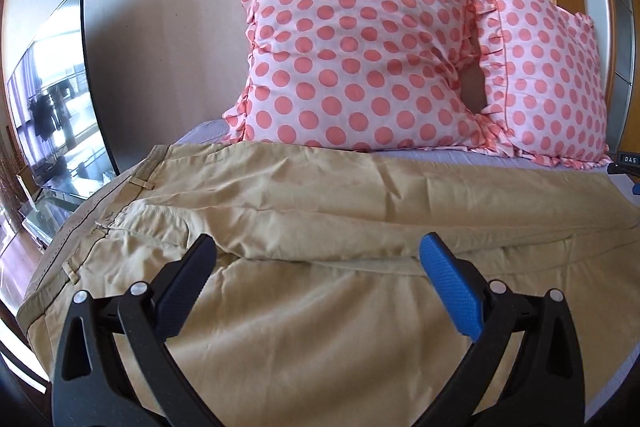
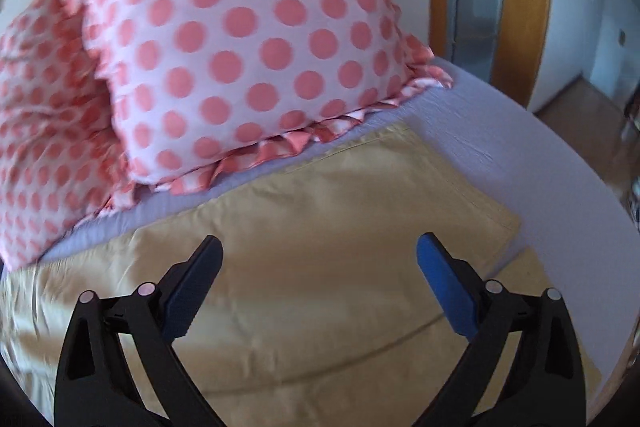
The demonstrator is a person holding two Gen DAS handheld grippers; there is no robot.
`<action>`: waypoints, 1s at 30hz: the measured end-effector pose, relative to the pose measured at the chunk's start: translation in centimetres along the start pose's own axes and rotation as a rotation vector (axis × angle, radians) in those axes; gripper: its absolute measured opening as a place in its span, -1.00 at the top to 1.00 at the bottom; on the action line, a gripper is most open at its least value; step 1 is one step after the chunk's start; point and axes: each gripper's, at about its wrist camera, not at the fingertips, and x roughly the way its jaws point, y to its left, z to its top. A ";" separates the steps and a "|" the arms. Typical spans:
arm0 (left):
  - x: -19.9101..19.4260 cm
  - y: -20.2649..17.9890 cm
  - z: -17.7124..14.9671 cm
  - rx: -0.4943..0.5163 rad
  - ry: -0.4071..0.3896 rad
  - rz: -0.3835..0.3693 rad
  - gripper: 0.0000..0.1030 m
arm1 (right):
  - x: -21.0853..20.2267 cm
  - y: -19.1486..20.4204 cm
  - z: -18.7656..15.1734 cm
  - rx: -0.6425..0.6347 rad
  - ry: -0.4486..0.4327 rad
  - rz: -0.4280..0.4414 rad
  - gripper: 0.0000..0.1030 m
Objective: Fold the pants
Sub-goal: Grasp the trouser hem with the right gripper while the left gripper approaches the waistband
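Tan pants [image 1: 304, 211] lie spread across a lavender bed sheet [image 1: 440, 157], waistband at the left [image 1: 80, 227] and legs running right. My left gripper [image 1: 316, 251] is open and empty, hovering over the seat and crotch area. In the right wrist view the leg ends of the pants [image 2: 320, 235] lie flat, with the hem near the bed's right side [image 2: 460, 171]. My right gripper [image 2: 318, 251] is open and empty above the legs. The right wrist view is blurred.
Two pink polka-dot pillows [image 1: 360, 55] [image 1: 552, 87] lean on the wall behind the pants; they also show in the right wrist view [image 2: 248, 47]. A television [image 1: 56, 107] stands left of the bed. The sheet's right edge [image 2: 560, 195] drops to a wooden floor.
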 end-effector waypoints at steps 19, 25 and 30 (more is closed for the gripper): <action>5.8 4.0 -1.2 -0.264 0.179 -0.193 -0.96 | 12.1 -4.2 5.9 0.165 0.023 -0.132 0.86; 5.6 4.4 -1.3 -0.288 0.168 -0.213 -0.96 | 5.5 -9.6 2.2 0.314 -0.111 0.243 0.91; 5.4 4.4 -1.2 -0.296 0.154 -0.215 -0.96 | -4.8 -12.2 -6.3 0.334 -0.179 0.399 0.91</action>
